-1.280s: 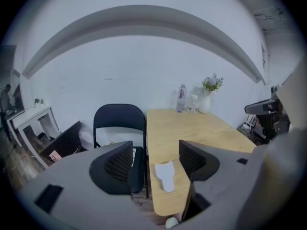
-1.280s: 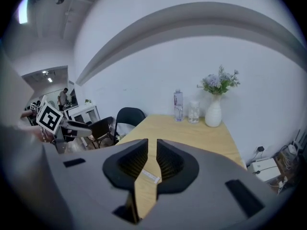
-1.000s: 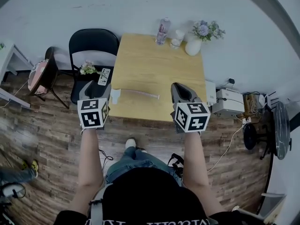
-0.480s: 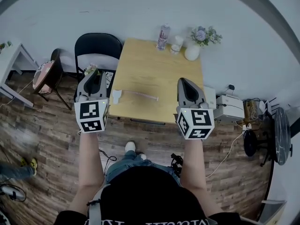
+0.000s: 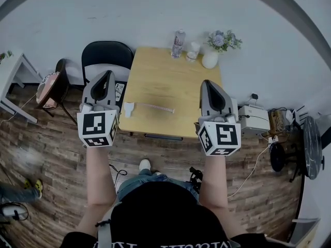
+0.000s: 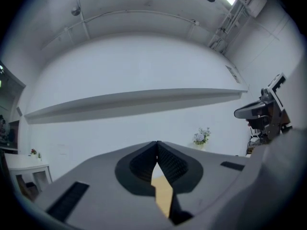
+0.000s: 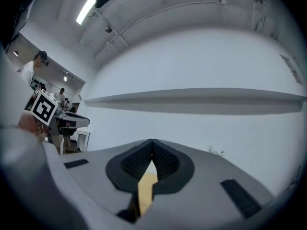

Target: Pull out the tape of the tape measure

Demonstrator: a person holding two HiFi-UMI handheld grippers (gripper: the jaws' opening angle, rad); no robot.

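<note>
A white tape measure (image 5: 128, 108) lies near the front left of the wooden table (image 5: 176, 81), with a pale strip of tape (image 5: 155, 106) drawn out to its right. Both grippers are held up in the air, pointing level at the far wall, apart from the tape measure. My left gripper (image 5: 108, 75) hangs over the table's left edge; its jaws have just been closing and now meet with nothing between them (image 6: 157, 143). Over the table's right edge, my right gripper (image 5: 208, 82) is shut and empty too (image 7: 152, 141).
A bottle (image 5: 178, 37), a small white container (image 5: 192, 49) and a white vase of flowers (image 5: 211, 59) stand along the table's far edge. A black chair (image 5: 106, 53) stands to the left, and a white box (image 5: 253, 119) sits on the floor to the right.
Both grippers have risen from the table's front edge and tipped up to level. The left jaws went from open to shut. The tape measure has stayed on the table.
</note>
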